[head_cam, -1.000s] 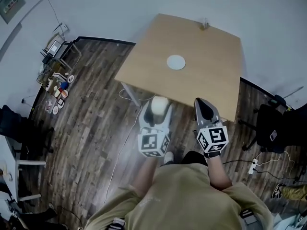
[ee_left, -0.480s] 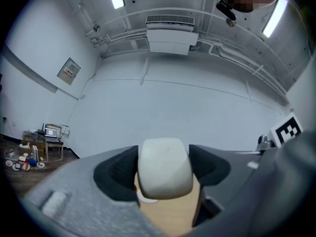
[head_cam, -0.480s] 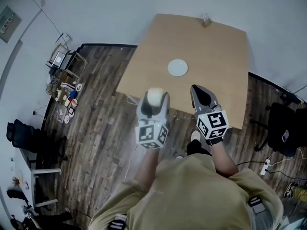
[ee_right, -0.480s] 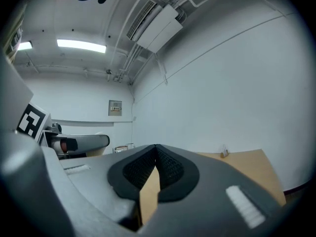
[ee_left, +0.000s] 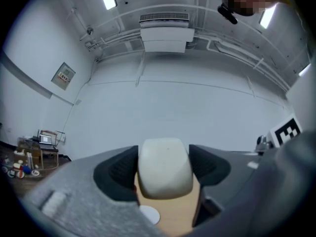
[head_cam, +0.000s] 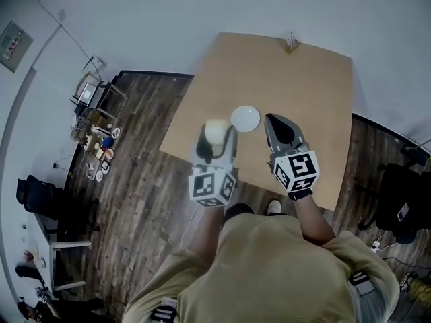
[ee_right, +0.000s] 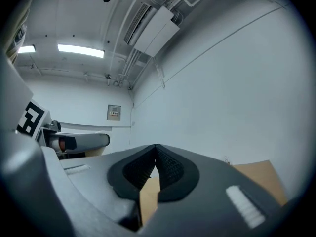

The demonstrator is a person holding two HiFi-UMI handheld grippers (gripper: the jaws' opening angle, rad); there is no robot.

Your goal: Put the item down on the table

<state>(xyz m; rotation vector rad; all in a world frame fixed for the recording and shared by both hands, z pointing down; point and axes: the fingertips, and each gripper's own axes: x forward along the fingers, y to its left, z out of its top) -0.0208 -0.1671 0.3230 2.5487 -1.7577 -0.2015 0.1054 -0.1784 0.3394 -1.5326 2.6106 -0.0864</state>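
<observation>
A cream, rounded item (head_cam: 215,132) (ee_left: 165,167) is clamped between the dark pads of my left gripper (head_cam: 215,134) (ee_left: 165,168), held above the near left part of the wooden table (head_cam: 303,79). Just right of it, a small white round plate (head_cam: 245,118) (ee_left: 149,214) lies on the tabletop. My right gripper (head_cam: 279,128) (ee_right: 156,158) hovers over the table beside the plate, its jaws shut with nothing between them.
A small object (head_cam: 291,42) stands at the table's far edge by the white wall. A cart with clutter (head_cam: 94,123) stands on the wooden floor to the left, and a black chair (head_cam: 397,204) at the right.
The person has stepped up to the table. Both grippers, earlier over the floor at the table's near edge, are now above the tabletop beside the plate. The left still holds the item.
</observation>
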